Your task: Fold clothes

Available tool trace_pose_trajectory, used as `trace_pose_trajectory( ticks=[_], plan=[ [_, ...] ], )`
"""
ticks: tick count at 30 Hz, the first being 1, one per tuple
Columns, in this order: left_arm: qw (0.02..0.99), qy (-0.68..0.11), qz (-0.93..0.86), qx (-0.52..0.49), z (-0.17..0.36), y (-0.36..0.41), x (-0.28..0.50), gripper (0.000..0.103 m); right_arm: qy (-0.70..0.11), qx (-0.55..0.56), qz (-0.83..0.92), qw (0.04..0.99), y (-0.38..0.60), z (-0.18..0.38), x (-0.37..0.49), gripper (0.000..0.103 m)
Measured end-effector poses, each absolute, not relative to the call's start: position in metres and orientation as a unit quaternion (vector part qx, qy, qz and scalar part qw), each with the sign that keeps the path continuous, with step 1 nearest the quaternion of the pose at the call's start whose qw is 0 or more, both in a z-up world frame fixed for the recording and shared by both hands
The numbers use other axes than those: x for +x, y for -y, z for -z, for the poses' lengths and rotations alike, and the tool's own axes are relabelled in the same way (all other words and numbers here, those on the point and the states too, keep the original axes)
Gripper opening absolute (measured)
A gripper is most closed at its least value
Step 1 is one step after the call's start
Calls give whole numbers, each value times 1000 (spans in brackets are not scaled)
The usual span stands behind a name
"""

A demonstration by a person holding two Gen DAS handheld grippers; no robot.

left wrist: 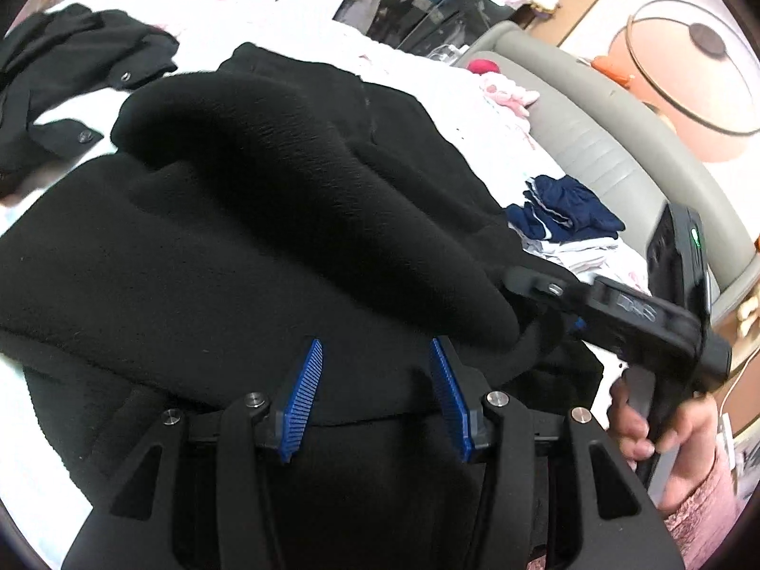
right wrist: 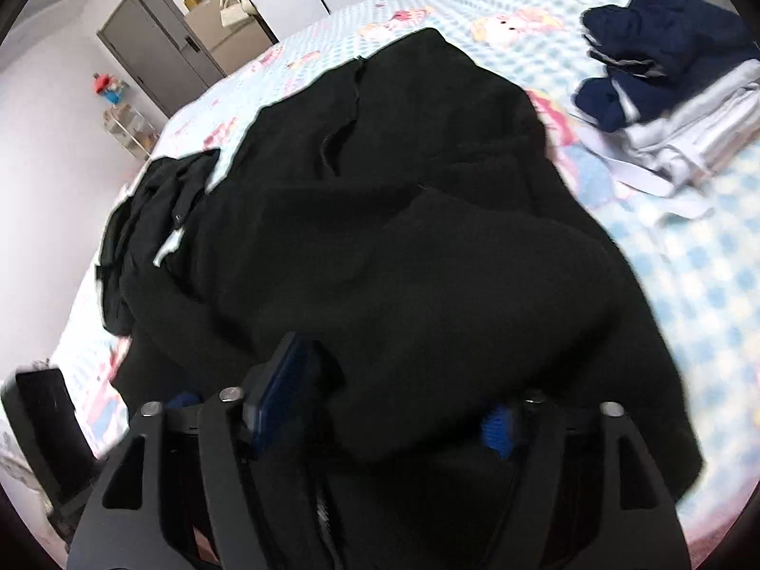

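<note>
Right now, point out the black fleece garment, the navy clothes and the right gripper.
black fleece garment (right wrist: 427, 247): right wrist view, middle of its raised fold.
navy clothes (right wrist: 665, 33): right wrist view, top of the bundle.
right gripper (left wrist: 560, 327): left wrist view, fingertips at the fleece.

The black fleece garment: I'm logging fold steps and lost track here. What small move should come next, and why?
Probably let the right gripper carry the raised flap it seems to hold further across the black fleece garment and lay it flat. The fold stands up as a rounded hump, not yet pressed down, and the left gripper hangs open with nothing between its fingers.
</note>
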State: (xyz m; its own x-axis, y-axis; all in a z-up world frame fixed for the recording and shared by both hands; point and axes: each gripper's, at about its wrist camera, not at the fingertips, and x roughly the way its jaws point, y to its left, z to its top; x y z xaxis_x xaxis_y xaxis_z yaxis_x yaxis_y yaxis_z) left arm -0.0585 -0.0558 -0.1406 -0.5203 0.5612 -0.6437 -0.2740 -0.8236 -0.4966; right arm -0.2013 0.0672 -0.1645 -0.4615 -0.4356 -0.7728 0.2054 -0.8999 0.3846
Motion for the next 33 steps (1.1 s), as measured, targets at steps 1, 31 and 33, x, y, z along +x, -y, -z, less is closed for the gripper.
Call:
trace_pose_trajectory(
  ticks=[1,31,33],
  plan=[
    [246,169,-857,-421,140,56,-58,49,114,470,853,195,-66,155,-201,23],
    [104,205,-863,-450,131,150,-44,58,92,441,881,145,-127,130,-175,62],
    [123,212,-857,-453,136,142,-45,58,117,442,870,187,-117,129,-168,62]
  ],
)
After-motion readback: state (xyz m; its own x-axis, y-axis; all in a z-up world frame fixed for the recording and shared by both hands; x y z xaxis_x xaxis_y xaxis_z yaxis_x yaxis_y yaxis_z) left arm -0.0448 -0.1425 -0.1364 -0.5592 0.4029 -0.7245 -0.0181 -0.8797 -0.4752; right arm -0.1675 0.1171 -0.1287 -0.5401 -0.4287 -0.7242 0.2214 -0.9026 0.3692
